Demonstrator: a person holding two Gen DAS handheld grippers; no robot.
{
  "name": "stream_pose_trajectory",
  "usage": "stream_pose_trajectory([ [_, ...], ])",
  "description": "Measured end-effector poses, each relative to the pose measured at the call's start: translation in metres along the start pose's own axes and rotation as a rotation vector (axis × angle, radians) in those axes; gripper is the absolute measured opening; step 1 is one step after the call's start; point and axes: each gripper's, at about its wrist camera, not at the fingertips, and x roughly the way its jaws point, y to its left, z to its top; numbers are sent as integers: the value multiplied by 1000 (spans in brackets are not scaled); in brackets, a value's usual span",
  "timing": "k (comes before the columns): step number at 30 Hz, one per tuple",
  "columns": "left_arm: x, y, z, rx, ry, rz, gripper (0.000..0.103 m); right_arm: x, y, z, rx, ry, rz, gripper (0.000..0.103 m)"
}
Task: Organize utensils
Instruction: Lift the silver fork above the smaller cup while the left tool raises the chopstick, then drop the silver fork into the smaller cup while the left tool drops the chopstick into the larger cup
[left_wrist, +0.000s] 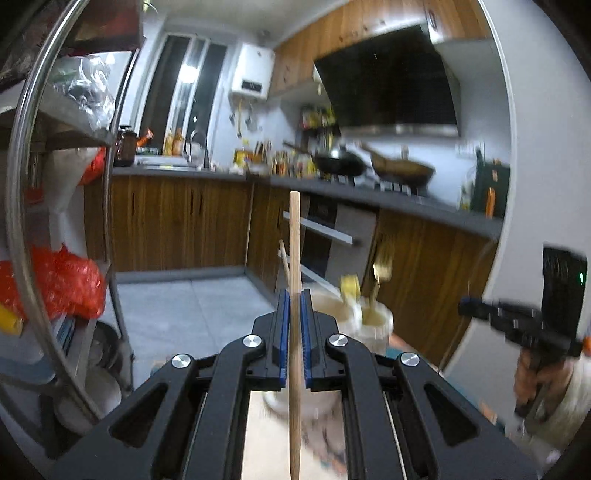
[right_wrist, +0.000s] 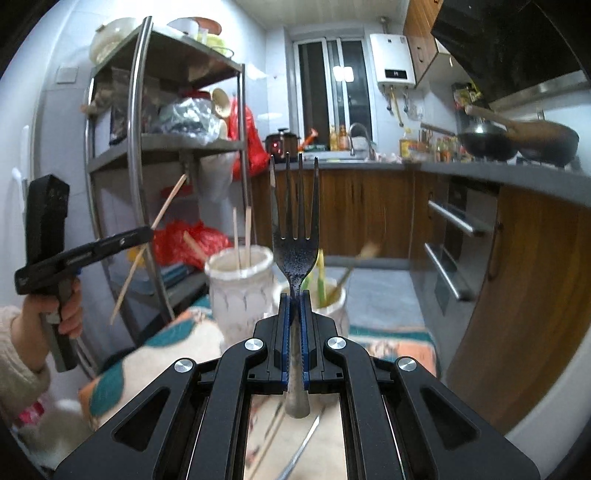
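Note:
In the left wrist view my left gripper is shut on a light wooden chopstick that stands upright, raised above the table. Behind it stand two white holders, one with yellow and gold utensils. My right gripper is shut on the neck of a dark fork, tines up. Past the fork is a white ribbed holder with chopsticks and a shorter holder with yellow-green utensils. The left gripper shows at the left, held by a hand, its chopstick slanted.
A metal shelf rack full of bags and bowls stands on the left. A counter with woks and wooden cabinets runs along the right. A patterned cloth covers the table; loose utensils lie under my right gripper.

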Motion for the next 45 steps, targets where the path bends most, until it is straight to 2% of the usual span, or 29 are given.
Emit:
stream_pose_trajectory([
  [7,44,5,40,-87,-133,-43,6,23,-13,37,61,-72,5,6],
  [10,63,-2,49,-84,-182,-49,6,32,-19,47,88,-101,3,6],
  [16,95,-11,51,-61,-209,-29,6,52,-27,56,113,-123,-8,6],
  [21,110,-5,40,-48,-185,-30,6,72,-32,47,133,-91,-2,6],
  [30,100,5,25,-18,-120,-38,6,105,-29,19,124,33,-6,6],
  [37,90,12,23,-2,-87,-9,14,122,-26,7,115,116,-17,6],
  [42,87,16,20,7,-58,14,15,128,-26,1,123,154,-28,6],
  [44,86,15,19,17,-48,23,15,129,-26,1,125,158,-32,11],
  [45,84,15,18,26,-42,30,15,127,-27,1,126,155,-35,18],
])
